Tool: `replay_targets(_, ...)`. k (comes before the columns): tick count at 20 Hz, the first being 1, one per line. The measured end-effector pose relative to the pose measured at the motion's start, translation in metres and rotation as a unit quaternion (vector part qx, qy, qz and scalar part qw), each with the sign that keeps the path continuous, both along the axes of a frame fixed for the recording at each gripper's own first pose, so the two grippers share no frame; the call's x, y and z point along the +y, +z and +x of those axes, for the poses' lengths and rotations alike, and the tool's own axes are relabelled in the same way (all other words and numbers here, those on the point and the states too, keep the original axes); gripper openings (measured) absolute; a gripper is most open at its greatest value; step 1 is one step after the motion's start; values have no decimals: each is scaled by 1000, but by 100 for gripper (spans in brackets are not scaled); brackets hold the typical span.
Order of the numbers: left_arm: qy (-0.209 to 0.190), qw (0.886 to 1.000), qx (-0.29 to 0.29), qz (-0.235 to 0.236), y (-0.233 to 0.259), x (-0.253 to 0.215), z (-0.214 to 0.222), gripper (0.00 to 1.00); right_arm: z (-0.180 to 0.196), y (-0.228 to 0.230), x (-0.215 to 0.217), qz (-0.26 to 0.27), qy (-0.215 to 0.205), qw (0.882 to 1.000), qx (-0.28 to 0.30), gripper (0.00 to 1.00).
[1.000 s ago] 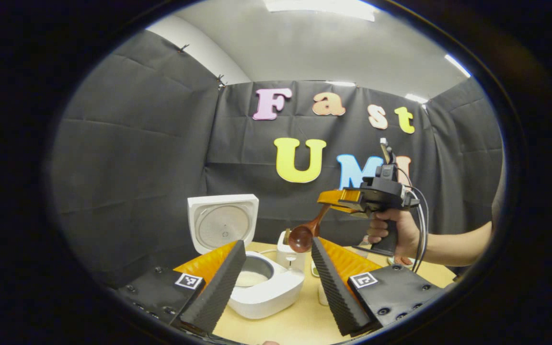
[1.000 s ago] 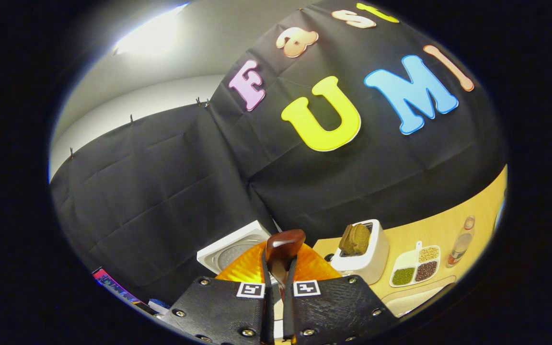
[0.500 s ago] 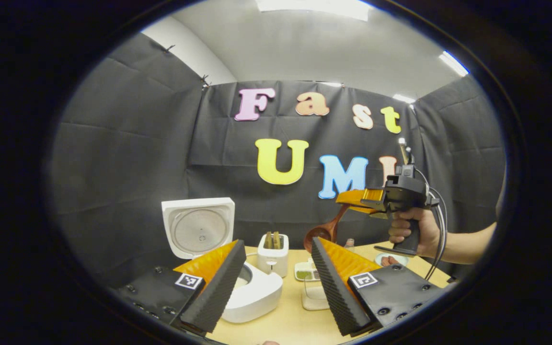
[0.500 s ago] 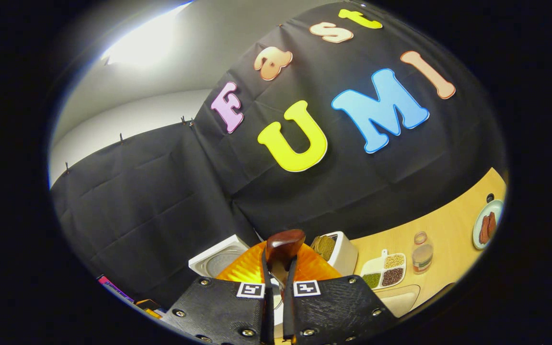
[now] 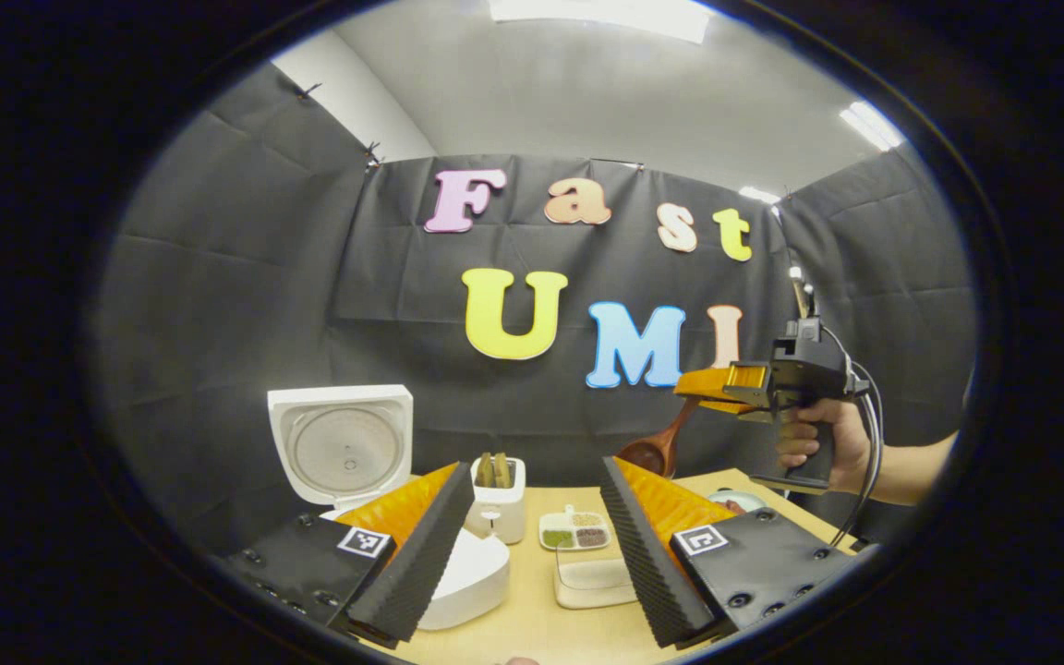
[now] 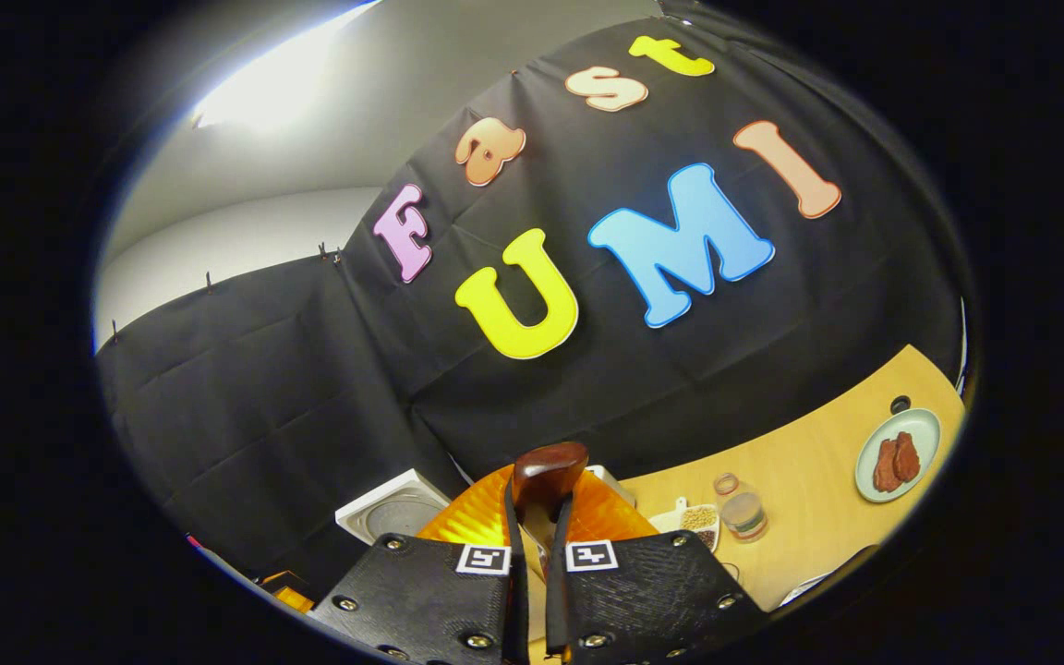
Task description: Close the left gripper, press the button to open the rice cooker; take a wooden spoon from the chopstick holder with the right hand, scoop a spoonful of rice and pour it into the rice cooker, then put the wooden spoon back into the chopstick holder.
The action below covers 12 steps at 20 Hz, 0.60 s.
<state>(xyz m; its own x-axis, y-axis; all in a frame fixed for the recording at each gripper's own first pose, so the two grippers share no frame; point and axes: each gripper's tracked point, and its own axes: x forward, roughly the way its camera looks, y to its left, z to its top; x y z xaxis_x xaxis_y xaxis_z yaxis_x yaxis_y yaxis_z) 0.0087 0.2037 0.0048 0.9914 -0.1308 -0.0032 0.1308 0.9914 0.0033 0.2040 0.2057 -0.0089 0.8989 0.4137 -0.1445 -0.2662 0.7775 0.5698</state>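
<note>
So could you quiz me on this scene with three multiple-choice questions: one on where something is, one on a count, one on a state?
1. Where is the wooden spoon?
A. Lying on the table
B. Held in the right gripper
C. Inside the rice cooker

2. How many compartments has the small grain tray?
A. Three
B. One
C. Six

3. How is the rice cooker's lid?
A. Shut
B. Missing
C. Standing open

Answers: 1 B, its fingers clamp the handle in mid-air; 2 A, three fillings show in it; 3 C, the lid's inside faces the left gripper view.
</note>
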Motion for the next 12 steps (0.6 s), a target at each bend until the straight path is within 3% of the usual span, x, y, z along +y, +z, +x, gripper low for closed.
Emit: replay_targets(12, -48, 999, -3, 13, 0, -48, 34, 96, -29, -13, -118, -3, -101, 995, 16, 7)
